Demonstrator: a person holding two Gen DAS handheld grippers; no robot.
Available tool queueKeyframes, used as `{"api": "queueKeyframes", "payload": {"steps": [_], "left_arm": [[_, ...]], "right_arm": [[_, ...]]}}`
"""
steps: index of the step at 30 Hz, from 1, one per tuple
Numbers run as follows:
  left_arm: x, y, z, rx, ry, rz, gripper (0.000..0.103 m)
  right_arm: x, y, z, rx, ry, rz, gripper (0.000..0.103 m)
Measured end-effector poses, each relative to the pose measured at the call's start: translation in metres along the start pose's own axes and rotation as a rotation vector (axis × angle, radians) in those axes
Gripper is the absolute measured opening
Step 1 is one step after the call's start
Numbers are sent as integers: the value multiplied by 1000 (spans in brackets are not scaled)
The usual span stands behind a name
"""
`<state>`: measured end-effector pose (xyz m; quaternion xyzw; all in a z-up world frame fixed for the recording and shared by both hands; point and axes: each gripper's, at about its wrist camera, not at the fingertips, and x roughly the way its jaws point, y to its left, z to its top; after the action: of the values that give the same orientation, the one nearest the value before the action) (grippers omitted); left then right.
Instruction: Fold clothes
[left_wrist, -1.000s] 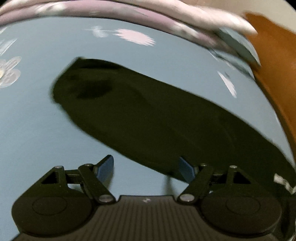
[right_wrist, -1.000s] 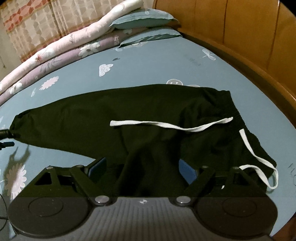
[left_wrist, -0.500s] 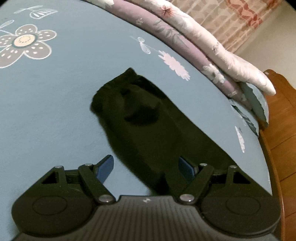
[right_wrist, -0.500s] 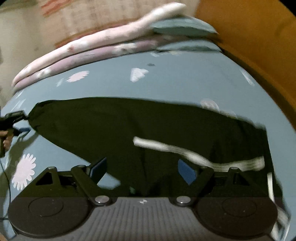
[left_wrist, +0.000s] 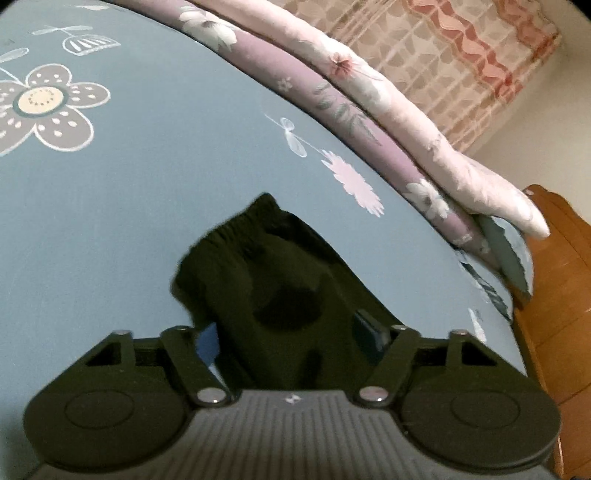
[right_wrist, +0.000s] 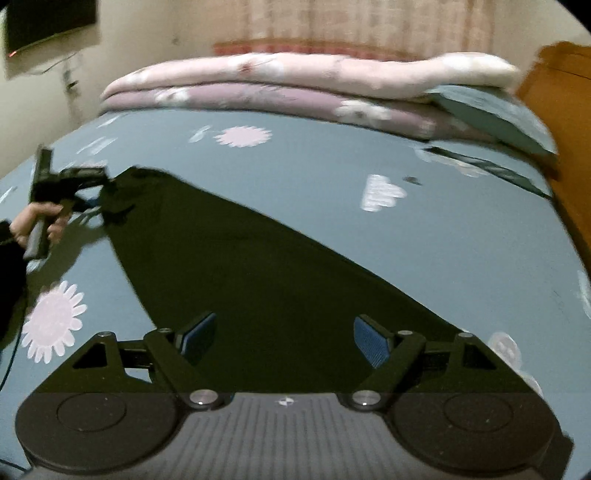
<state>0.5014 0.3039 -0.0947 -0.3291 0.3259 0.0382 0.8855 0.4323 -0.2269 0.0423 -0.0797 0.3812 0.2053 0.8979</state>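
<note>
A pair of black pants (right_wrist: 240, 258) lies stretched across the blue bedsheet (right_wrist: 424, 258). Its elastic cuff (left_wrist: 240, 229) points away from my left gripper (left_wrist: 290, 334), which is open with the pant leg running between its blue pads (left_wrist: 371, 328). In the right wrist view that same left gripper (right_wrist: 79, 186) sits at the cuff end, held by a hand (right_wrist: 35, 225). My right gripper (right_wrist: 282, 336) is open and hovers over the wider part of the pants, nothing pinched. The waistband and drawstring are out of view.
Folded pink and purple quilts (right_wrist: 303, 85) and a grey-blue pillow (right_wrist: 491, 114) lie along the far side of the bed. A wooden headboard (left_wrist: 561, 295) stands at the right. A dark screen (right_wrist: 48, 22) hangs on the wall.
The left gripper has come down to the cuff end, so the pant leg now lies between its fingers. The right view has swung left, and the white drawstring has dropped out of sight.
</note>
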Motion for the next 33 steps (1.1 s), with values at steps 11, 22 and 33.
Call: {"api": "queueKeyframes", "payload": {"steps": [11,22,33], "left_arm": [[20,14,17,97,87,-133,45],[18,38,16,53,74,-206,28],[20,50,19,51,79,-251,22]], "right_arm": [[84,62,127,-243,-6,251,78],[250,116,207,-266,99,313,41],[355,141,216,-344,191,355,41]]}}
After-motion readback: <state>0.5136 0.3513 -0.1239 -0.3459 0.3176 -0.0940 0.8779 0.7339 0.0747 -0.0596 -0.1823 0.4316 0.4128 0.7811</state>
